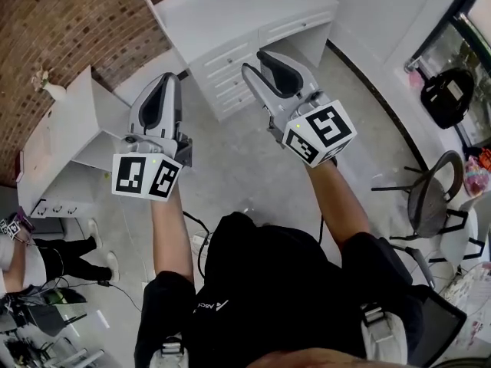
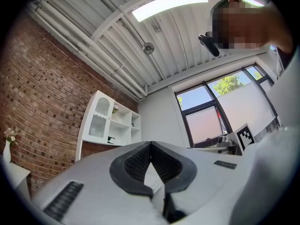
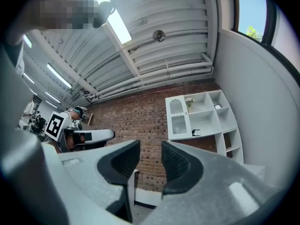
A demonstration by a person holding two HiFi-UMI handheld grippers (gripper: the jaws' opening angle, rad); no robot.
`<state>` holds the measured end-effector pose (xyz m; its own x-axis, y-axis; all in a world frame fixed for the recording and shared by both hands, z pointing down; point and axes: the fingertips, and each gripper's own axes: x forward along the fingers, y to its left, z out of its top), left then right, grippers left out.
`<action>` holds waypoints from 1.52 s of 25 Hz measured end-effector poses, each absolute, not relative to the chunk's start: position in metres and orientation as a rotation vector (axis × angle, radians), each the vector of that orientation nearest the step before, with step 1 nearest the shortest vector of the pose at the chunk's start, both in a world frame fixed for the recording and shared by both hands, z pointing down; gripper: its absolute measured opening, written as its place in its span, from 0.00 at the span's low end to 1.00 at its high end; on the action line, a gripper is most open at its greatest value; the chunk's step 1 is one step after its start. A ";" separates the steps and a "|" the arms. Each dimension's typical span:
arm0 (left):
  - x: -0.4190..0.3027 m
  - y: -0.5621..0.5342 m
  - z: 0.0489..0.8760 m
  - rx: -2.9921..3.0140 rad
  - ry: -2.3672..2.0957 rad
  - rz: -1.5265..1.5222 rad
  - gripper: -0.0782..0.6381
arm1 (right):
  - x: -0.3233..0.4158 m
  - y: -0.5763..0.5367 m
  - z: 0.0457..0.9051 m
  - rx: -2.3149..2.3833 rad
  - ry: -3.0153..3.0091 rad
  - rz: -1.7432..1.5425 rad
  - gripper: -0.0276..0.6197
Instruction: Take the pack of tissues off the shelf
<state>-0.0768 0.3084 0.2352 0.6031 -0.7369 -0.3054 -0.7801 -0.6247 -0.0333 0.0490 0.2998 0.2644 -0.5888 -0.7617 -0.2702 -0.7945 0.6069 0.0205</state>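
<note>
A white wall shelf hangs on the brick wall, far off and above both grippers; it also shows as the shelf in the left gripper view. A small dark and white item lies in one of its middle compartments; I cannot tell whether it is the tissue pack. My left gripper is held out in front, its jaws touching at the tips with nothing between them. My right gripper is beside it, its jaws standing a little apart and empty.
A white cabinet with drawers stands ahead on the floor. A white desk with a small vase is at the left. A chair and a black bag are at the right. Another person stands at the left.
</note>
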 end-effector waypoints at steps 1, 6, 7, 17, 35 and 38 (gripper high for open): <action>-0.077 0.299 0.235 -2.661 1.278 0.393 0.11 | 0.049 0.290 0.263 -1.285 2.601 0.206 0.26; -0.088 0.241 0.236 -2.647 1.286 0.404 0.11 | 0.041 0.226 0.257 -1.302 2.599 0.222 0.34; -0.093 0.227 0.237 -2.643 1.287 0.407 0.11 | 0.038 0.211 0.256 -1.304 2.599 0.227 0.35; -0.130 0.043 0.225 -2.626 1.213 0.411 0.11 | 0.006 0.008 0.234 -1.375 2.583 0.206 0.42; -0.119 -0.268 0.225 -2.627 1.262 0.438 0.11 | 0.049 -0.355 0.197 -1.488 2.575 0.178 0.52; -0.100 -0.326 0.221 -2.613 1.286 0.423 0.11 | 0.064 -0.426 0.184 -1.487 2.590 0.186 0.55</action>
<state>-0.0997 -0.3262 0.2210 0.5810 -0.7401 -0.3387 -0.7967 -0.6022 -0.0507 0.0638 -0.4264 0.1843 -0.4977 -0.8462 -0.1905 -0.8647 0.5012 0.0329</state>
